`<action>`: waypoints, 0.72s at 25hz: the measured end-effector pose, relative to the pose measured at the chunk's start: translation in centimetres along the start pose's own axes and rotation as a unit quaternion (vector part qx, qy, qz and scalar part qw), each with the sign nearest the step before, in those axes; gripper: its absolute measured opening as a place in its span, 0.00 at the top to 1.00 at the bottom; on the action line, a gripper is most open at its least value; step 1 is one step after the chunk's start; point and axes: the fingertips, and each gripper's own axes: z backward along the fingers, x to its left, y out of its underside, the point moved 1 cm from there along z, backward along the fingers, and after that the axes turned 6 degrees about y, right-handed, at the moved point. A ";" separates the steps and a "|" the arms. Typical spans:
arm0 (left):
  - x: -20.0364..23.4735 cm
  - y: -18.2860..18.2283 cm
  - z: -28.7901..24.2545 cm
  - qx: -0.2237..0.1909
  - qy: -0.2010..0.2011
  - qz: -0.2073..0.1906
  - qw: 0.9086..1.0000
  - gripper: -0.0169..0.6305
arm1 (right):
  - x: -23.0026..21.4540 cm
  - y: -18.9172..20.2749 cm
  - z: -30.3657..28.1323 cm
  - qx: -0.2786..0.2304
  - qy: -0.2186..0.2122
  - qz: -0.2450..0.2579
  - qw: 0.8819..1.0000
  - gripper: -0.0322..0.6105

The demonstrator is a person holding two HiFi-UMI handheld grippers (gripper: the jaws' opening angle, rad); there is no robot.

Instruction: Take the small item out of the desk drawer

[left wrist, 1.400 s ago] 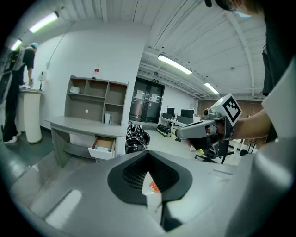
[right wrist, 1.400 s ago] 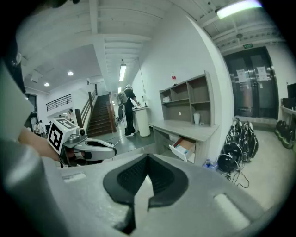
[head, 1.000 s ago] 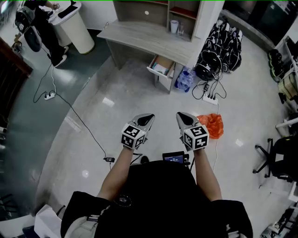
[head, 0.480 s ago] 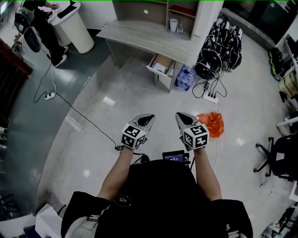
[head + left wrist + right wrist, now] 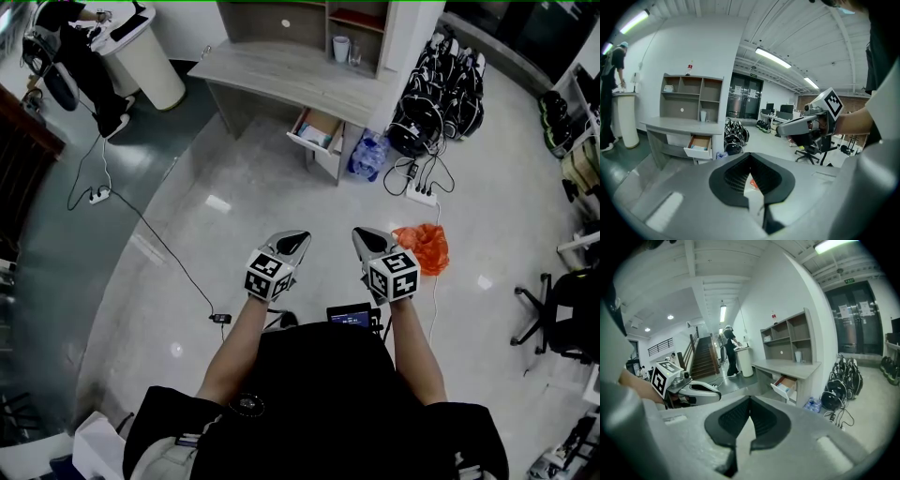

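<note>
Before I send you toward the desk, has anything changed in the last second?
Very little. In the head view the desk and its open drawer have drifted slightly up and left, so the view itself has shifted a bit. The left gripper and right gripper stay shut and empty, side by side, well short of the drawer. Nothing was taken hold of or let go.

Bright, even light from ceiling tubes (image 5: 773, 57); white glare patches on the glossy floor (image 5: 217, 203). Gripper views bend strongly, with dark vignetted corners.
</note>
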 end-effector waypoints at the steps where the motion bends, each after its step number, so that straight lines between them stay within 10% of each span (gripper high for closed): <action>1: -0.3 0.0 -0.3 0.001 0.000 0.000 1.000 0.97 | -0.4 0.1 0.2 0.000 0.000 -0.001 1.000 0.95; 18: -1.8 -0.4 -2.4 0.014 -0.060 0.003 0.998 0.97 | -4.3 1.3 0.8 0.006 -0.052 -0.013 0.999 0.95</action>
